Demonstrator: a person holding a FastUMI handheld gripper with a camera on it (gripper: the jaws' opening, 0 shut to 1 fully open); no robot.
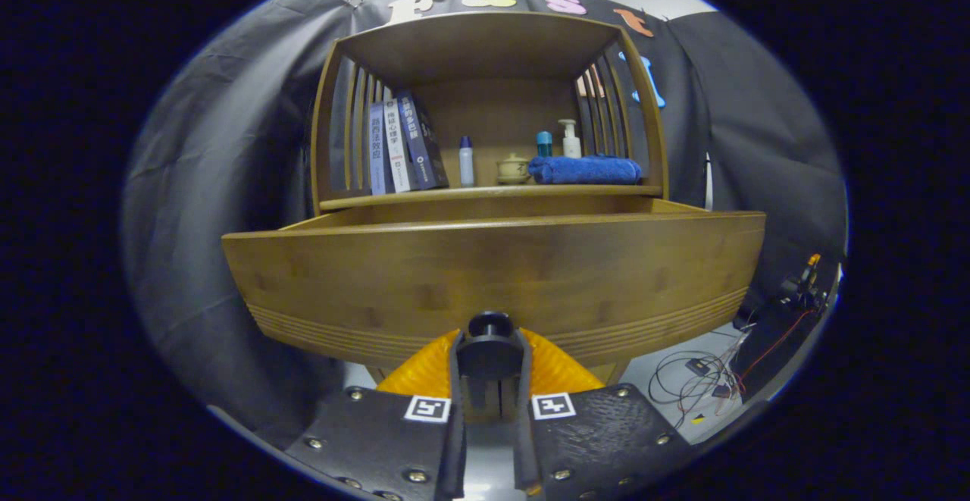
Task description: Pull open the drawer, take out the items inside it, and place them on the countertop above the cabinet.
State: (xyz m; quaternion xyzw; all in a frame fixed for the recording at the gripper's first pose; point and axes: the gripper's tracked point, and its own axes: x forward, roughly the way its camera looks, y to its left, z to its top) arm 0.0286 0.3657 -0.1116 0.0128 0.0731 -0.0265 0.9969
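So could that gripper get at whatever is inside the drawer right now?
Probably not yet. The gripper is shut on the drawer's knob, low before the drawer front; that tall panel hides the inside.

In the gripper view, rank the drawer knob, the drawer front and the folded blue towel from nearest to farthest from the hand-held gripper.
1. Drawer knob: clamped between the fingers of the hand-held gripper.
2. Drawer front: directly behind the knob, pulled out.
3. Folded blue towel: on the countertop beyond the drawer, toward the right.
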